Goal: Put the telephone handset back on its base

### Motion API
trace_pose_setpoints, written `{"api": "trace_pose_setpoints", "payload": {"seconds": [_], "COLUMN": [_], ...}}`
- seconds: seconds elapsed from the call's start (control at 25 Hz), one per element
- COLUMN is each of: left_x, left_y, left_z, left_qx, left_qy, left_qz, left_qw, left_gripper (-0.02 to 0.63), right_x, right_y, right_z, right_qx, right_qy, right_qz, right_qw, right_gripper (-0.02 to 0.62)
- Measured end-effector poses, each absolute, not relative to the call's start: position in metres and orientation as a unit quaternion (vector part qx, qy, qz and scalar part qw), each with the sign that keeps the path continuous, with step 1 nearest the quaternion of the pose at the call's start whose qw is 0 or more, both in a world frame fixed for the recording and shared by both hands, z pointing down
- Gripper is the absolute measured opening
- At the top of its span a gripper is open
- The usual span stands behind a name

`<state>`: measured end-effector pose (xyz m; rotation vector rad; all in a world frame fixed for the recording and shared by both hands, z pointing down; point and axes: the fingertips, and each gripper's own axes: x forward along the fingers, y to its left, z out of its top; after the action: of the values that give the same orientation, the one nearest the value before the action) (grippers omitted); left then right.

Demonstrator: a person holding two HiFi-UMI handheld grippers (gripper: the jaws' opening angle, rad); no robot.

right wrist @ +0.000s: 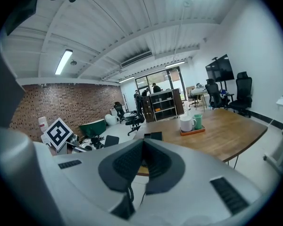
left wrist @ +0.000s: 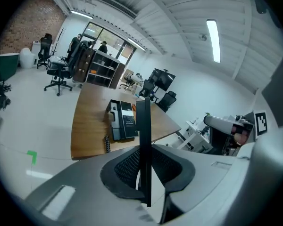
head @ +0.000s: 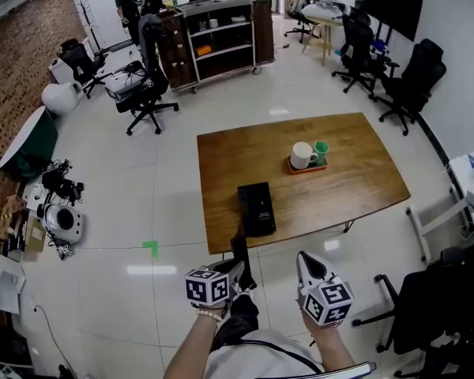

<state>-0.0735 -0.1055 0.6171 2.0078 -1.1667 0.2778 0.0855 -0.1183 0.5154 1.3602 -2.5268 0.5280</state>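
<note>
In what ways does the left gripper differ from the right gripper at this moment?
The left gripper grips the black handset; the right gripper holds nothing. The left gripper's fingers are held apart by the handset; the right gripper's fingers are closed together. Both point toward the wooden table from short of its near edge.
</note>
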Motion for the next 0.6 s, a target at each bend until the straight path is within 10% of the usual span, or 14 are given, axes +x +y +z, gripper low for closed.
{"api": "trace_pose_setpoints", "payload": {"seconds": [0.6], "left_x": [-0.081], "left_y": [-0.200], "left_z": [0.630], "left_qx": [0.810], "left_qy": [-0.395], "left_qz": [0.083], "left_qw": [0.426], "left_gripper": [0.071], "right_x": [0.050], "right_y": [-0.196], "right_z": [0.518], "right_qx": [0.473], "right_qy": [-0.850], "right_qz": [0.190], "right_qw": [0.130], "right_gripper": [0.002]}}
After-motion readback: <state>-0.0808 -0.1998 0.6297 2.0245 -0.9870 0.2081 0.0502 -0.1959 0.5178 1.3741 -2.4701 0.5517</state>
